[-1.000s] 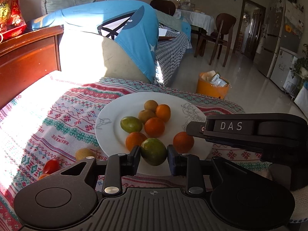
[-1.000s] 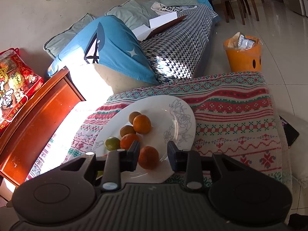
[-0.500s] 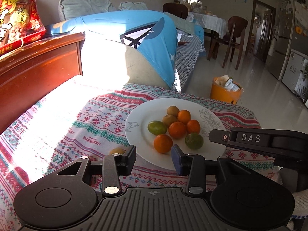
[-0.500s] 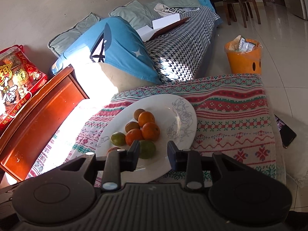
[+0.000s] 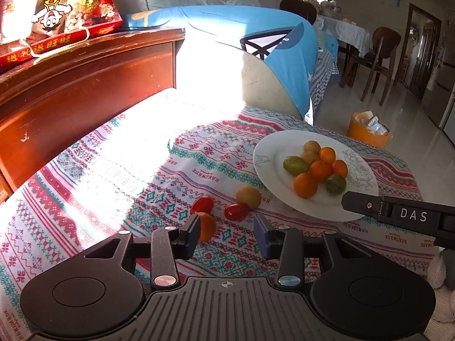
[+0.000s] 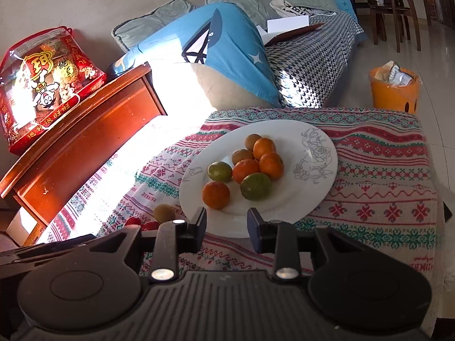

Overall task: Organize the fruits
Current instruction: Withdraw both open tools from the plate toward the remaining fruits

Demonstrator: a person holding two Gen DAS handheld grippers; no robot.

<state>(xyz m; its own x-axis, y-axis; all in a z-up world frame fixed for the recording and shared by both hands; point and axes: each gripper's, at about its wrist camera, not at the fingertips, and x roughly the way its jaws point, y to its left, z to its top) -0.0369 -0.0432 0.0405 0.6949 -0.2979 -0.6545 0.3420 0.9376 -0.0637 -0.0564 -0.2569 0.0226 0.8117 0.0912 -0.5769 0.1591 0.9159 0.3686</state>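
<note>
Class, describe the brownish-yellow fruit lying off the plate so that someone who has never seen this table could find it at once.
Start at the white plate on the patterned tablecloth. Just off its near left rim, on the cloth, lies the brownish-yellow fruit. It is dull and matte, unlike the two glossy red tomatoes and the orange beside it.

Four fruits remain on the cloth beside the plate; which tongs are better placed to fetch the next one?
Probably the left tongs: open, with the loose orange at their left finger and a tomato just ahead. The right tongs, also open, face the plate.
</note>
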